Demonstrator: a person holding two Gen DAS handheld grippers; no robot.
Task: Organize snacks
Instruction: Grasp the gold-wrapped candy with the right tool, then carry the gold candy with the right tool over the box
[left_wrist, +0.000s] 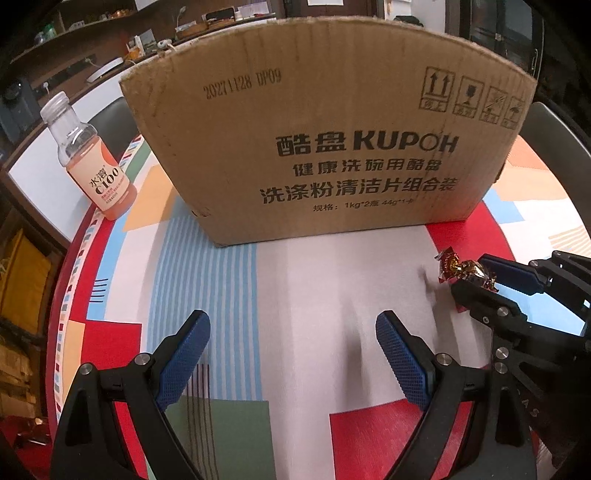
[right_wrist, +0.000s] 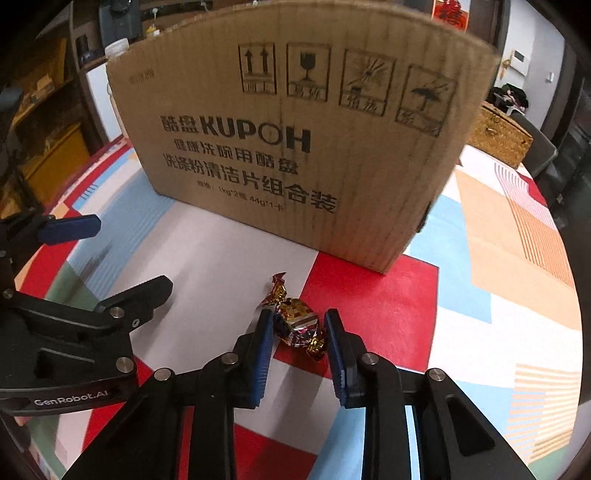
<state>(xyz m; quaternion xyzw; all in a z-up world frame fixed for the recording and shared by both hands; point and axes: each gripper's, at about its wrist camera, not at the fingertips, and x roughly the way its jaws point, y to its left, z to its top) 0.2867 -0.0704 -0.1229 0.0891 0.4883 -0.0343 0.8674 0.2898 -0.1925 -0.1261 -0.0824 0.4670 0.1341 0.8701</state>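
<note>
A candy (right_wrist: 295, 318) in a red and gold foil wrapper lies on the patterned tablecloth (right_wrist: 369, 306), just in front of a tall cardboard box (right_wrist: 295, 147). My right gripper (right_wrist: 298, 325) is shut on the candy, its blue pads touching the wrapper on both sides. In the left wrist view the same candy (left_wrist: 458, 271) shows between the right gripper's fingers (left_wrist: 517, 275) at the right edge. My left gripper (left_wrist: 291, 321) hovers over the white patch of cloth before the box (left_wrist: 325, 147), jaws wide open with nothing between them.
A plastic bottle of orange drink (left_wrist: 96, 166) stands at the table's left edge, left of the box. A woven basket (right_wrist: 498, 136) sits behind the box to the right. The left gripper (right_wrist: 122, 254) is close beside the right one.
</note>
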